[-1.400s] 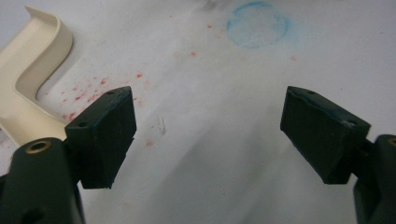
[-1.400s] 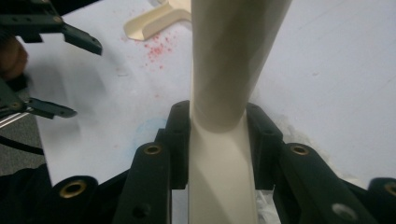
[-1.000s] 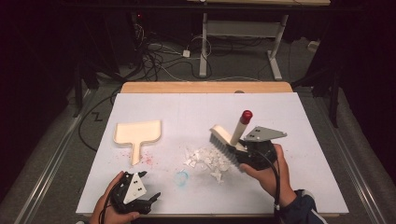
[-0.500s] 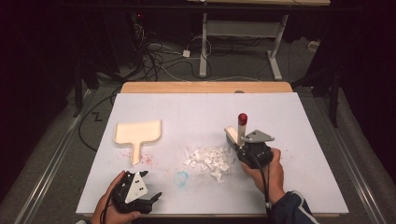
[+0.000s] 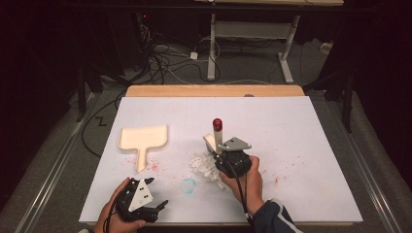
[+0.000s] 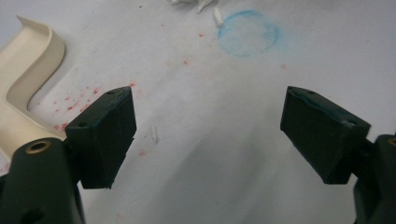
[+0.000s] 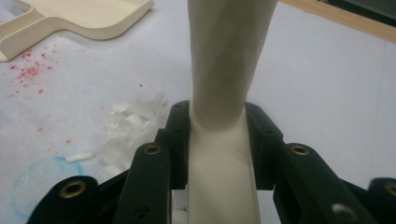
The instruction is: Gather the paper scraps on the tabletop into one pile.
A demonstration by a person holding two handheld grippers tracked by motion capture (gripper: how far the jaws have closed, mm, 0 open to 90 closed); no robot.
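white table (image 5: pixel 301 145); right gripper (image 5: pixel 224 156) jaws clamp brush (image 7: pixel 223 84), bristles hidden | left gripper (image 6: pixel 205 135) jaws wide, empty

Overhead forward-down view, two close jaw-level views, all sharing the dustpan (image 5: pixel 144 138).

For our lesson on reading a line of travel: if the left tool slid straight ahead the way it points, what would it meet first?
Probably the blue ring mark on the white table, then the paper scraps. The open left tool has bare table ahead; the dustpan lies off to one side. Depth is uncertain.
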